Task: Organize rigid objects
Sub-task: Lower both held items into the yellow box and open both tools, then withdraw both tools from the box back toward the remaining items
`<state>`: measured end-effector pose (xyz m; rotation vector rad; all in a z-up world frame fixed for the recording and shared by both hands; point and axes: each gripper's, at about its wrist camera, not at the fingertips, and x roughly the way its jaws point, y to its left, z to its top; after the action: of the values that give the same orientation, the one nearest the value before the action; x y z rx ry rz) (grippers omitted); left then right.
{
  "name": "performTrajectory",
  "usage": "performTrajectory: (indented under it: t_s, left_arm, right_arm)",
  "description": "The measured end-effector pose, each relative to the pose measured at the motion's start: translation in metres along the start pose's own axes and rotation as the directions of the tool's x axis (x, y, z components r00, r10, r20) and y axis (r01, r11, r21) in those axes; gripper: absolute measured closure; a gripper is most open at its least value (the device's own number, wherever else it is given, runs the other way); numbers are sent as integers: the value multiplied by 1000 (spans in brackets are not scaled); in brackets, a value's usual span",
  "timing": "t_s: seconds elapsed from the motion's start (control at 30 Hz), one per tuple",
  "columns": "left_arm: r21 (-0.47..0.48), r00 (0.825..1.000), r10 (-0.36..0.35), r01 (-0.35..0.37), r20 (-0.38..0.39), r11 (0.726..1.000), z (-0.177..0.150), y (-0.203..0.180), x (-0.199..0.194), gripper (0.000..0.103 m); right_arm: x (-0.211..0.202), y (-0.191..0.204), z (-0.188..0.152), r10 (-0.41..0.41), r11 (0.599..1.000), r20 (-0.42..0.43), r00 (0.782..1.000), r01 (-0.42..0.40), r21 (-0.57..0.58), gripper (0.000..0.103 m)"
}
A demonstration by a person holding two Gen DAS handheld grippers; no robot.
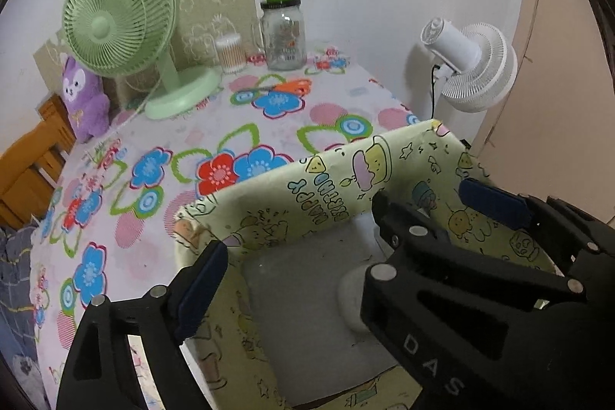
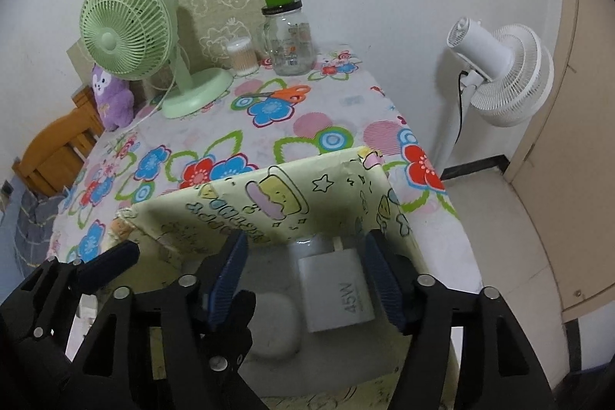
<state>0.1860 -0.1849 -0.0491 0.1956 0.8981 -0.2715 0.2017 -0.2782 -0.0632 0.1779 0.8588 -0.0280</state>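
Right, left wrist view first: left gripper point(image 1: 346, 275) hangs over a yellow cartoon-print box point(image 1: 269, 195) at the near edge of the flower-print tablecloth point(image 1: 230, 125), jaws spread wide, nothing betw. them. One blue pad point(image 1: 200, 291) sits outside the box's left wall. On the box's pale floor a white rounded case point(image 1: 351, 294) lies partly hidden behind the right gripper point(image 1: 434, 214), which reaches in from the right; its jaws stand apart too. Farther back: green desk fan point(image 1: 127, 25), purple plush point(image 1: 84, 98), glass jar point(image 1: 283, 33) w/ green lid, orange scissors point(image 1: 284, 88), white floor fan point(image 1: 472, 64).

Right wrist view: right gripper point(image 2: 307, 279) straddles a white 45W charger point(image 2: 338, 294) lying flat in the box point(image 2: 250, 210); pads point(image 2: 226, 279) on both sides but clear of it, no pinch. White rounded case point(image 2: 276, 325) rests just left of the charger, next to it on the floor. Left gripper point(image 2: 169, 279) enters lower left, open, empty.
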Motion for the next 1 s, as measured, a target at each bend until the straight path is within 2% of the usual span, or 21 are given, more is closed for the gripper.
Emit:
performTrajectory:
  t_s: [0.27, 0.5, 0.87, 1.0]
  left_arm:
    - [26, 998, 14, -16, 58, 1000, -6, 0, -25, 5]
    - [29, 996, -1, -2, 94, 1000, -13, 4, -45, 4]
    - [22, 990, -22, 19, 139, 1000, -31, 14, -73, 4]
    - [26, 989, -20, 17, 147, 1000, -39, 17, -80, 3]
  right_arm:
    - [-31, 7, -7, -30, 999, 75, 997, 32, -17, 15]
    - [-54, 14, -13, -52, 998, 117, 992, 56, -28, 8]
    - [-82, 30, -26, -54, 997, 149, 987, 61, -44, 6]
    - [-92, 40, -34, -88, 992, 187, 978, 102, -68, 3]
